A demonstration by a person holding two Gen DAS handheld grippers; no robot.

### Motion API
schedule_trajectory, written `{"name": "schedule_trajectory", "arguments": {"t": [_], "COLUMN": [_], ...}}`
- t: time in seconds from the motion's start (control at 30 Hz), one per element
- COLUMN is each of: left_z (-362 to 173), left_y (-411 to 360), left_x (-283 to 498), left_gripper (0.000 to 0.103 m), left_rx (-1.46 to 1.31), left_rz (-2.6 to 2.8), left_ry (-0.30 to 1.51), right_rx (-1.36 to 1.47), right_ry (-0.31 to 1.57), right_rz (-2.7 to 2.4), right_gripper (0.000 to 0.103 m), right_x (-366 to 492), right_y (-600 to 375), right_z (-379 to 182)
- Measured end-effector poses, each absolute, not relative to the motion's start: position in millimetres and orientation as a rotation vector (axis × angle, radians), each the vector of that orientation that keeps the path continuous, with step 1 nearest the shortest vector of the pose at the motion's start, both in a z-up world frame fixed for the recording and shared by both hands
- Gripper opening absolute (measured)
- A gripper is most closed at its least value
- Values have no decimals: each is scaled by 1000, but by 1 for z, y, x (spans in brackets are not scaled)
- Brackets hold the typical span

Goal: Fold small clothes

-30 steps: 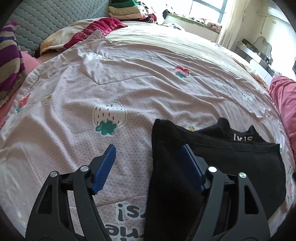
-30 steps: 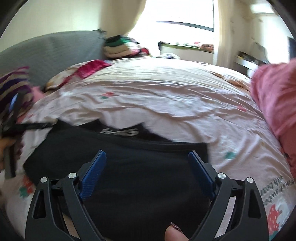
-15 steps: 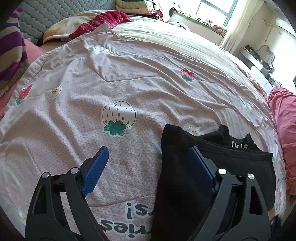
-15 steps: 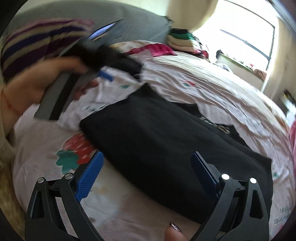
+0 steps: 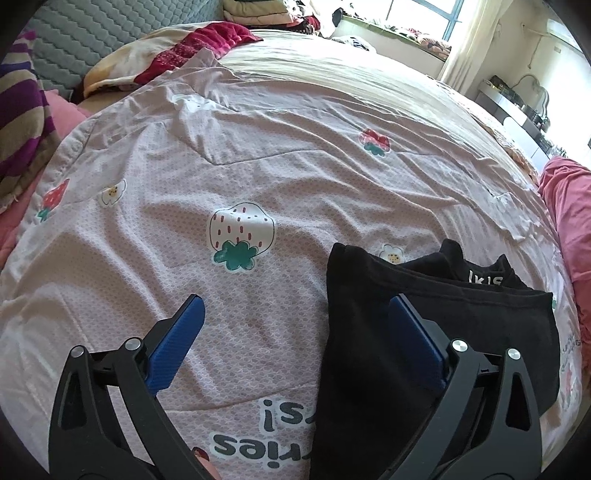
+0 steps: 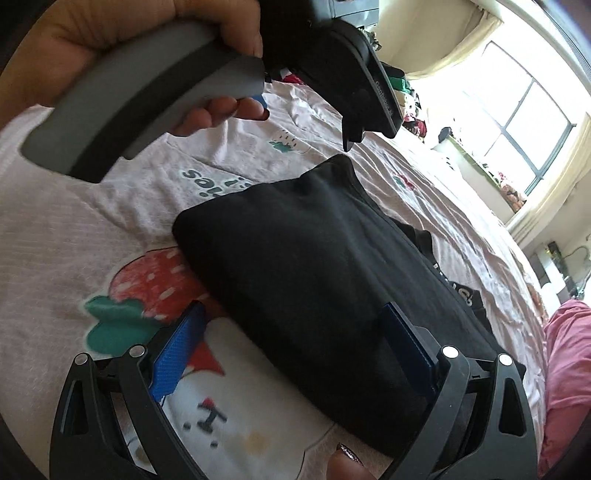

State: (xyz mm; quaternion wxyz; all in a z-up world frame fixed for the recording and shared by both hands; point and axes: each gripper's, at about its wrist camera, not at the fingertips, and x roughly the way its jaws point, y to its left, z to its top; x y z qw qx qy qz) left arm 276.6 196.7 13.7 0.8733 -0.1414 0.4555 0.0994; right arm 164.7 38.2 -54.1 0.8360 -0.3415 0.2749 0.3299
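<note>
A folded black garment with white lettering on its waistband lies on the pink strawberry-print bedspread. My left gripper hovers over the garment's left edge. Its jaws are opening, with that edge lying between the blue pads, untouched. In the right wrist view the same garment runs away from me, and my right gripper stands open low over its near end, gripping nothing. A hand holds the left gripper's grey handle just beyond the garment's far corner.
A pink cloth lies at the bed's right edge, and a striped purple cloth at the left. A red blanket and stacked clothes sit at the headboard. A window stands beyond the bed.
The left jaws have spread wider over the garment's edge. The right gripper has rolled and swung left and down along the garment, bringing the hand on the left gripper into its view.
</note>
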Motion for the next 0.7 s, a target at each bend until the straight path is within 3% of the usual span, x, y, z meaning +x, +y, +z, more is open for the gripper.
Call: {"name": "schedule_trajectory", "arguments": {"t": [0.23, 0.27, 0.3, 0.37, 0.5, 0.6, 0.7], "left_z": [11, 11, 10, 8, 3, 1, -1], "left_y": [200, 200, 201, 200, 195, 190, 183], "left_x": [277, 278, 279, 280, 281, 283, 284], "left_gripper": [93, 93, 93, 93, 93, 93, 93], "left_rx": [-308, -313, -317, -323, -338, -353, -386], "left_rz": [210, 209, 206, 195, 166, 141, 88], "left_ry": [964, 966, 969, 979, 994, 993, 996], "right_rx": [-745, -747, -750, -722, -658, -611, -594], "right_ry": [553, 537, 531, 521, 491, 480, 457], "right_rz": [672, 665, 663, 675, 679, 678, 665], "right_gripper": [93, 87, 73, 61, 23, 14, 12], "right_x": [180, 181, 182, 184, 183, 183, 183], "right_y": [49, 49, 49, 45, 33, 22, 13], "right_z": [-56, -55, -55, -50, -38, -28, -21]}}
